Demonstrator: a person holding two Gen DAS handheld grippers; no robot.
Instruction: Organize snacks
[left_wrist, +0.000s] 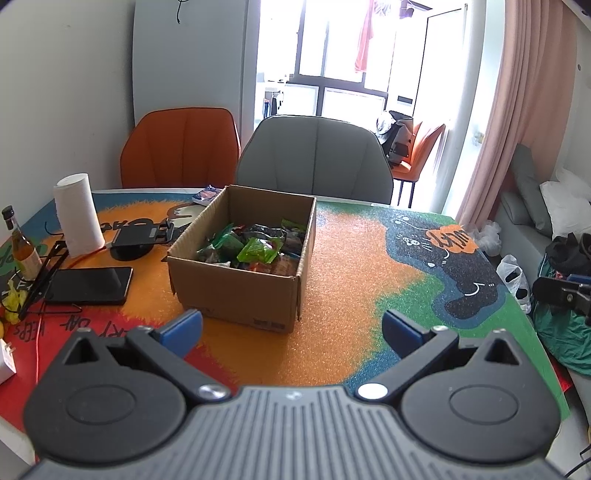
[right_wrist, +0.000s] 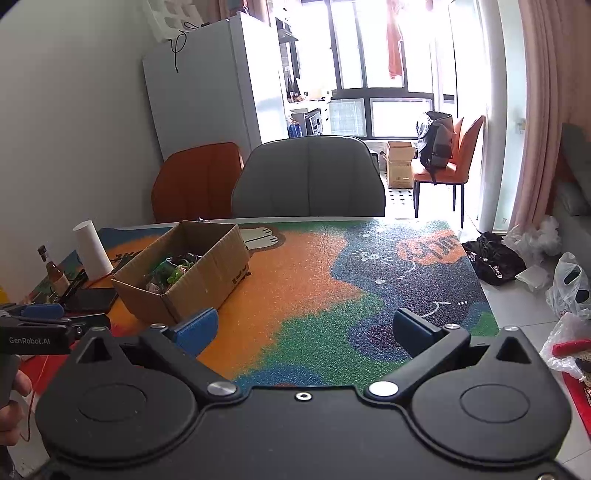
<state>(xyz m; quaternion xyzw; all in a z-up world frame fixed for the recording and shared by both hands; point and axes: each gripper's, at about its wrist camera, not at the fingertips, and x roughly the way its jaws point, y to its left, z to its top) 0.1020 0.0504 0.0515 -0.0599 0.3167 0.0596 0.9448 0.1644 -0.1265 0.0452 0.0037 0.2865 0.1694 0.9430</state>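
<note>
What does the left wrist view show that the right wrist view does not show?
Only the left wrist view shows the white charger at the table's edge and the yellow wrappers.

Only the right wrist view shows the fridge, a second cardboard box on the floor, and the left tool from the side.

Both show the snack box, paper roll, bottle, phone and grey chair. Both tools are open and empty.
</note>
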